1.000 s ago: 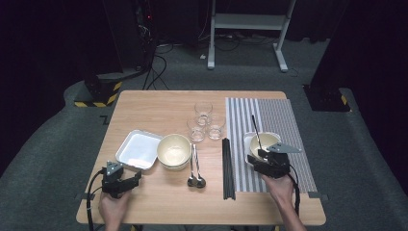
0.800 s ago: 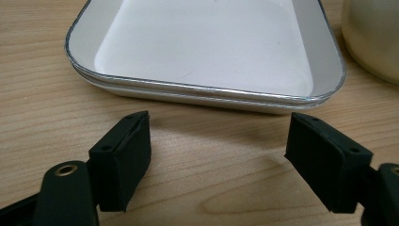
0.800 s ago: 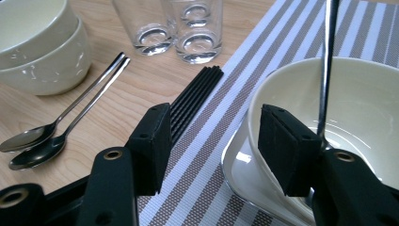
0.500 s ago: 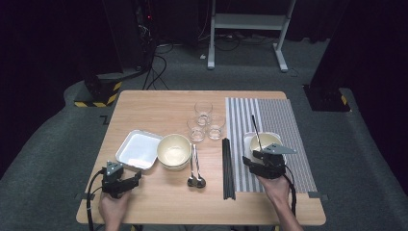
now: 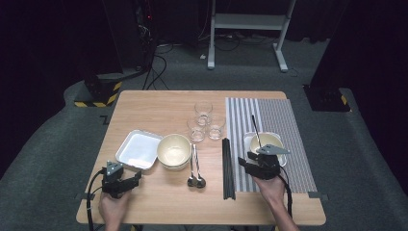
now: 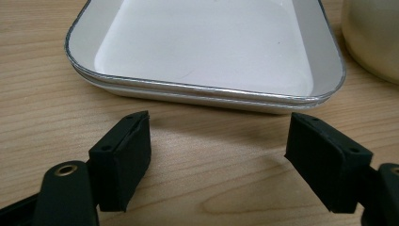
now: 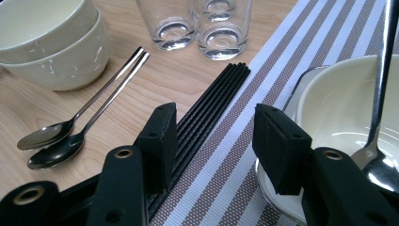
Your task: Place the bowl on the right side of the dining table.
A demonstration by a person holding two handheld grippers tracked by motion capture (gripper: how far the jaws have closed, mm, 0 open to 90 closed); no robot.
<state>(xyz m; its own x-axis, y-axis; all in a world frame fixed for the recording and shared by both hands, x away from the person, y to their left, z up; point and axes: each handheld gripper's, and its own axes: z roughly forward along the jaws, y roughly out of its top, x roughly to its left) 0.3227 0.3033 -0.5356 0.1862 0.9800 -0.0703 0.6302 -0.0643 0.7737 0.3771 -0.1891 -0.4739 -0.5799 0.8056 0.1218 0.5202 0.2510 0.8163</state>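
Black chopsticks [image 5: 227,168], a flat bundle of thin sticks, lie on the light wooden table [image 5: 159,103] with their long axis running near to far, just along the left edge of the grey-and-white striped placemat [image 5: 284,115]. In the right gripper view the bundle [image 7: 207,113] passes under the left jaw and runs up and to the right, its far ends pointing toward the clear drinking glasses [image 7: 197,23].

Holding the right gripper [image 5: 257,163] low over the mat's near part, the right hand [image 5: 270,188] comes in from the near edge of the table with the forearm behind it. Its jaws have just been closing a little; they stand half spread with only striped mat between them and grip nothing. Just right of them sits a cream bowl on a white tray [image 7: 339,108] with a steel spoon [image 7: 379,94] standing in it, handle leaning far.

Near the table's left corner, the left hand [image 5: 113,204] keeps the left gripper [image 5: 126,179] low and level, aimed at the near rim of the white square enamelled tray [image 6: 207,52]. Its jaws are spread wide over bare wood, short of that rim, pinching nothing.

Between the two hands lie two steel spoons [image 5: 195,168], handles pointing far, beside stacked cream bowls [image 5: 174,150].
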